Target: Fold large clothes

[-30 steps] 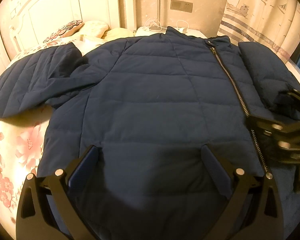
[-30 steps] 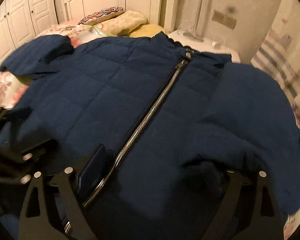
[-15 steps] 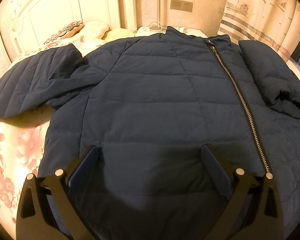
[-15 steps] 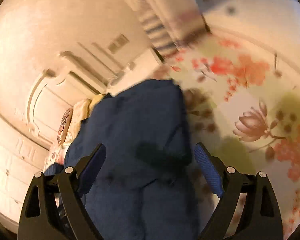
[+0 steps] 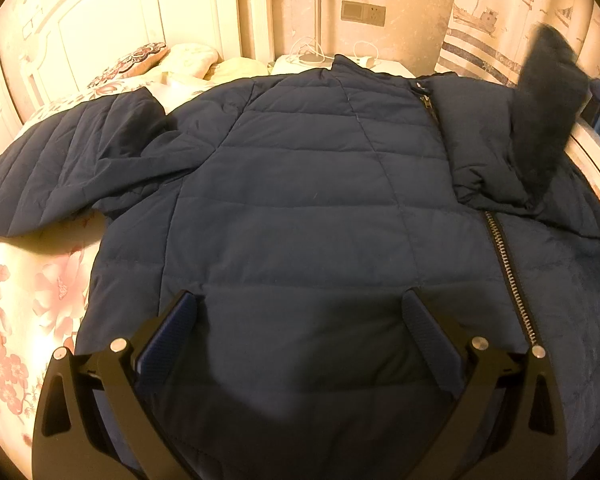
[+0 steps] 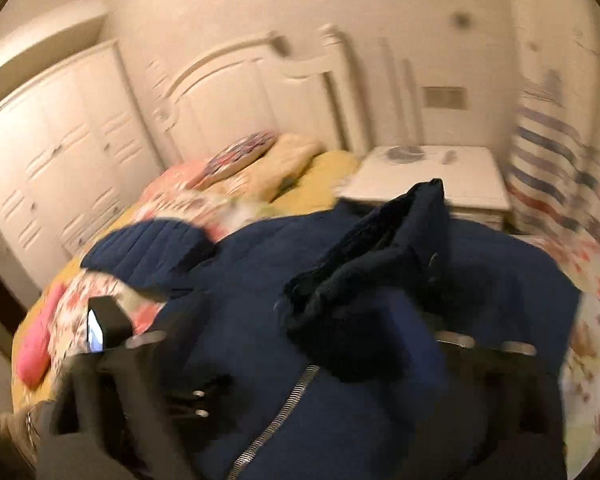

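A big dark blue puffy jacket lies flat on the bed, front side up. Everything here is told from the jacket.

Off the jacket's left side, one sleeve sticks out over the flowery bed cover. Behind that sleeve are the pillows and the white headboard.

At the jacket's bottom edge, near its middle, is the left gripper. Its two fingers are spread wide apart. They sit low over the blue cloth and pinch nothing.

Right of the jacket's middle, a silver zipper runs from the collar down to the bottom edge. Behind the collar stands a white night table.

At the jacket's right side, the other sleeve is lifted up in the air and folded in over the zipper. It looks blurry. In the right wrist view this sleeve hangs right in front of the right gripper. That view is blurry and the sleeve hides the fingertips, so I cannot tell if those fingers are pinching it. A striped curtain hangs behind the jacket's right side.
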A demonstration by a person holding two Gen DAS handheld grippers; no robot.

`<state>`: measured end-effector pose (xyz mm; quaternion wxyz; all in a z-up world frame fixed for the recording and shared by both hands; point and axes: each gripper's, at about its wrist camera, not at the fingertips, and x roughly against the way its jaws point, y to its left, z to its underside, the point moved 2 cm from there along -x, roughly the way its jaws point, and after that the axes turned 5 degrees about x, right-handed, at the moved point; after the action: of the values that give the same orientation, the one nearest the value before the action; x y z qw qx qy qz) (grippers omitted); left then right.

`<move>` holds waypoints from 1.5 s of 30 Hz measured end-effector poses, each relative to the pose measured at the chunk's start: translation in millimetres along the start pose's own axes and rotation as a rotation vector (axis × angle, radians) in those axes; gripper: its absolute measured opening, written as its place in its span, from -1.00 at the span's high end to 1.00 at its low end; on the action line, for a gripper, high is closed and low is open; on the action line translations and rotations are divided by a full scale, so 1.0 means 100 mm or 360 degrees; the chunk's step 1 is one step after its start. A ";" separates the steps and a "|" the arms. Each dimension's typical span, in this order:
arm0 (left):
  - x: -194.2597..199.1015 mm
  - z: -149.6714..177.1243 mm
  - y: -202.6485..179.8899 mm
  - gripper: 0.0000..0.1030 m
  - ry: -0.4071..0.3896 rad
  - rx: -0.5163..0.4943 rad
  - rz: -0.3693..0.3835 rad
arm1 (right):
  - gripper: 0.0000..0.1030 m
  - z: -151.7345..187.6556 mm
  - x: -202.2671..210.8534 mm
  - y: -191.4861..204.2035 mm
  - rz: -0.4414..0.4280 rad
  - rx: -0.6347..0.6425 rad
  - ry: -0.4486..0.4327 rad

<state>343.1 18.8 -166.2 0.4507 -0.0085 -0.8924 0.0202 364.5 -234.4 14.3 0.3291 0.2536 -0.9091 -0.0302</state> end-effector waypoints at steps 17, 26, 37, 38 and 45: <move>0.38 -0.07 -1.51 -0.96 -0.0191 -0.0643 0.0141 | -0.40 1.24 0.72 -1.46 0.0640 -0.0845 -0.0113; 0.04 0.00 -2.64 0.00 -0.0457 -0.1296 -0.0034 | -0.40 1.28 0.70 -1.53 0.0643 -0.0855 -0.0116; 0.64 -0.97 -0.74 0.77 -0.0356 0.0022 0.0818 | -0.41 1.30 0.66 -1.49 0.0673 -0.0785 -0.0085; 0.58 -1.04 -0.39 0.78 -0.0326 0.0193 0.0850 | -0.41 1.30 0.66 -1.48 0.0675 -0.0778 -0.0082; -0.04 -0.70 0.83 0.67 -0.0029 0.0661 0.0707 | -0.42 1.30 0.63 -1.48 0.0686 -0.0777 -0.0060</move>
<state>401.4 103.4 -131.4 0.4193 -0.1110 -0.8495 0.3003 308.7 -407.7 -83.2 0.3620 -0.0318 -0.9138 -0.1816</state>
